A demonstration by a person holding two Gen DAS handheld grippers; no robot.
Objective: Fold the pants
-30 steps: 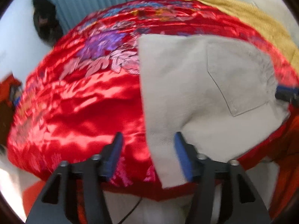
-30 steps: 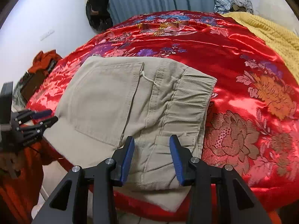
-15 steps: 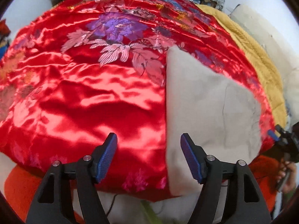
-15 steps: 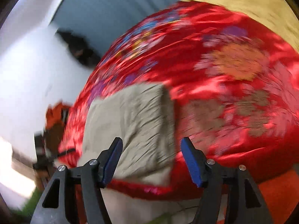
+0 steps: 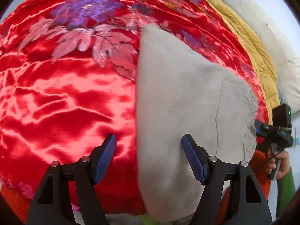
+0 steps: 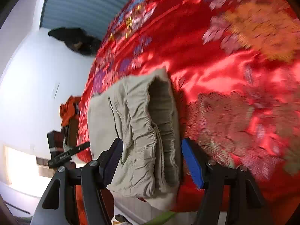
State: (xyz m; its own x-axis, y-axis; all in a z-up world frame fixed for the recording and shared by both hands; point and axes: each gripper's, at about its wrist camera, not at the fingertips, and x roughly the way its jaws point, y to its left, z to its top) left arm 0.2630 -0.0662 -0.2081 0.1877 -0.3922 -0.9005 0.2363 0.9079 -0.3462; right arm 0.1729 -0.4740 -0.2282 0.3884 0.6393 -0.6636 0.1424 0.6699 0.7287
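The bed [image 5: 56, 97] filled both views, spread with a red satin cover with a flower pattern, a yellow blanket [image 5: 249, 43] along its far side and a pale wall and blue curtain [image 6: 84, 3] beyond. On it, near the bed's front edge, lay the beige pants [image 5: 178, 103], folded into a compact block whose bottom corner hung just over that edge; the elastic waistband [image 6: 161, 116] faced the right side.

A second before, both grippers had stood closer over the cloth with their jaws narrower. Now the left gripper [image 5: 149, 157] was spread wide and empty, straddling the block's left edge, and the right gripper [image 6: 150, 161] was equally wide and empty, aligned with the waistband end. Neither touched fabric that I could see. That read as a release and pull-back, so the folding looked finished or nearly so.

Open satin lay to the left and behind the pants, giving room to slide the block inward. The front edge was the tight side: little margin remained before the drop.
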